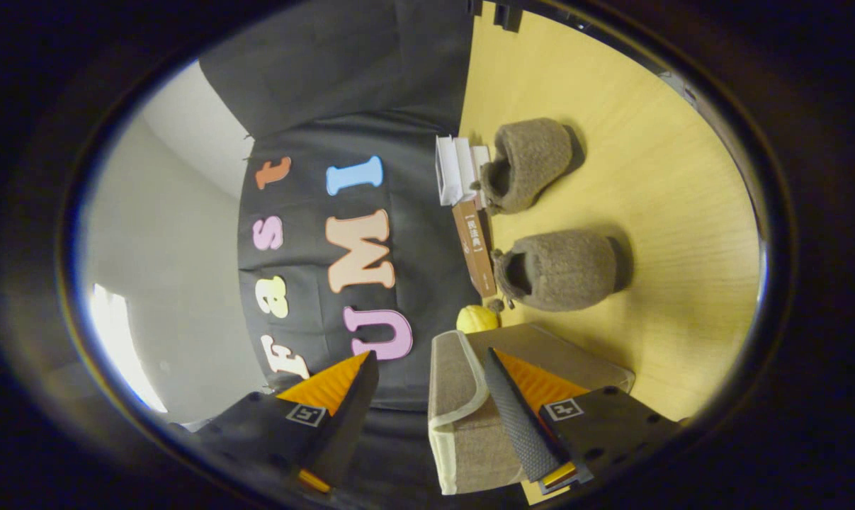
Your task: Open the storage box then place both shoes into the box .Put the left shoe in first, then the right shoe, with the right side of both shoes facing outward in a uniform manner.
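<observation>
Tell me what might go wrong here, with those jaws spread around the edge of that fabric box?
Three things could go wrong. The gripper is open, with only one finger against the storage box lid, so closing may miss the flap or pinch too little of it. The soft box could slide or tip when pulled. A yellow ball and a book sit close between the box and the nearer shoe; swinging the lid could knock them.

On the desk [682,212], the storage box [462,418] sits between the hand-held gripper [427,375] fingers, which stand apart. Beyond it, at one o'clock, two shoes [558,269] [526,164] lie beside books [475,248].
</observation>
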Demonstrator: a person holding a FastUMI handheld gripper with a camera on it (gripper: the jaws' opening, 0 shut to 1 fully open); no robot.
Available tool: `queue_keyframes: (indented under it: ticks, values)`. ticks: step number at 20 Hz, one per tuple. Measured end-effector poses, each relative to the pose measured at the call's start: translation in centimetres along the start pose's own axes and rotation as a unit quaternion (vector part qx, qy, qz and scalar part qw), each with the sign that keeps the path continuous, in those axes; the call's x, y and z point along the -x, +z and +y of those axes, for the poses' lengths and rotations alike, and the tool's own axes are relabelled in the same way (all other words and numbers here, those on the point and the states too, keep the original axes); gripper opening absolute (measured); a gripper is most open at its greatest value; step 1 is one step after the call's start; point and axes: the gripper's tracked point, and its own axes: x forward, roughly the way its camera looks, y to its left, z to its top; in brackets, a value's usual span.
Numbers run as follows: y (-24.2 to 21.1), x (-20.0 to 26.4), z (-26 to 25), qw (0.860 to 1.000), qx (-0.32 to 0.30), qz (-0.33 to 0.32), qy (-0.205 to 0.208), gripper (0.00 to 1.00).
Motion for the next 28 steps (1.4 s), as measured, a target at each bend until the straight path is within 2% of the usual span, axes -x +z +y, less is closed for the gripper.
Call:
queue_keyframes:
  ticks: [3, 7, 11, 17, 21, 24, 25, 27, 28]
  values:
    - [-1.1, -0.6, -2.0, 0.998, -0.033, 0.028, -0.035, 0.94]
    - [-1.1, -0.9, -2.6, 0.994, -0.098, 0.035, -0.041, 0.92]
    - [-1.3, -1.3, -2.7, 0.990, -0.118, 0.047, -0.061, 0.90]
    - [-1.3, -1.9, -0.3, 0.988, -0.141, 0.053, -0.042, 0.90]
    - [-0.8, -1.7, 1.9, 0.990, -0.134, 0.048, -0.002, 0.90]
    - [-0.5, -2.0, 3.1, 0.992, -0.117, 0.037, 0.013, 0.77]
    - [-1.7, -4.4, 3.0, 0.994, -0.104, 0.032, 0.010, 0.73]
    - [-1.1, -3.2, 2.3, 0.995, -0.089, 0.037, -0.006, 0.65]
    - [-0.4, -3.0, 2.0, 0.996, -0.083, 0.027, -0.004, 0.57]
